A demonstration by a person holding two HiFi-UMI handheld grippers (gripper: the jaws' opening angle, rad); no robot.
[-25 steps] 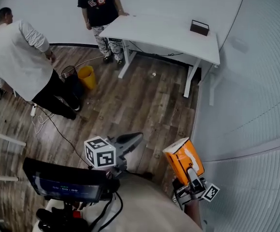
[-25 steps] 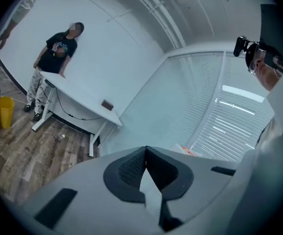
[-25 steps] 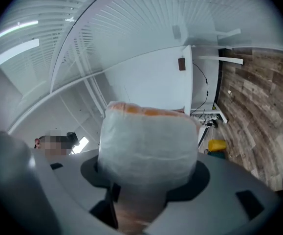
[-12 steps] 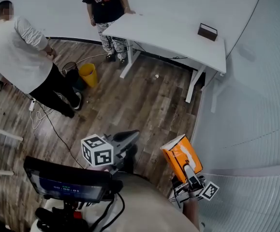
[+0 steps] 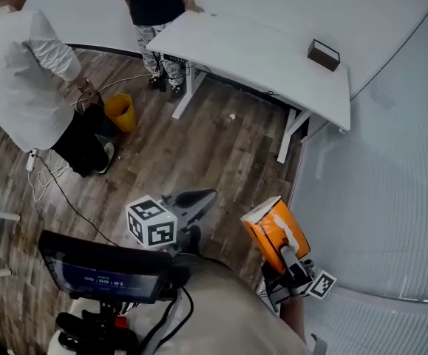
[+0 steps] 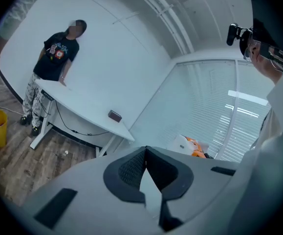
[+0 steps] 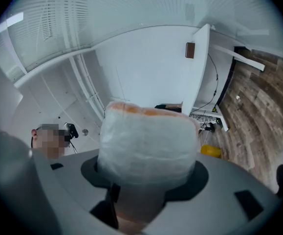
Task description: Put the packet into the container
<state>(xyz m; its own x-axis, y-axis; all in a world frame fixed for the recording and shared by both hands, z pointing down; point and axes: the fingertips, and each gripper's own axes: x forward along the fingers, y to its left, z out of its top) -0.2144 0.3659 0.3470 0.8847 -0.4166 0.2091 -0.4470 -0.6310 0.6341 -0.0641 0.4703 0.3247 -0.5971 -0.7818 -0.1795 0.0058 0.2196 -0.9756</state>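
We had walked nearer to the white bench [image 5: 250,46], so it looked a bit bigger at the top of the head view than a second before. The dark container [image 5: 324,54] sat near the bench's right end, well apart from us. Our right hand-held gripper [image 5: 286,251] squeezed the orange and white packet [image 5: 271,226], low and right of the middle. Our left hand-held gripper [image 5: 196,197] was closed with nothing in it. The packet was not in yet.

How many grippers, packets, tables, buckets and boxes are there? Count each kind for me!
grippers: 2 (left gripper, right gripper)
orange plastic packet: 1
white table: 1
yellow bucket: 1
small dark box: 1
Total: 6
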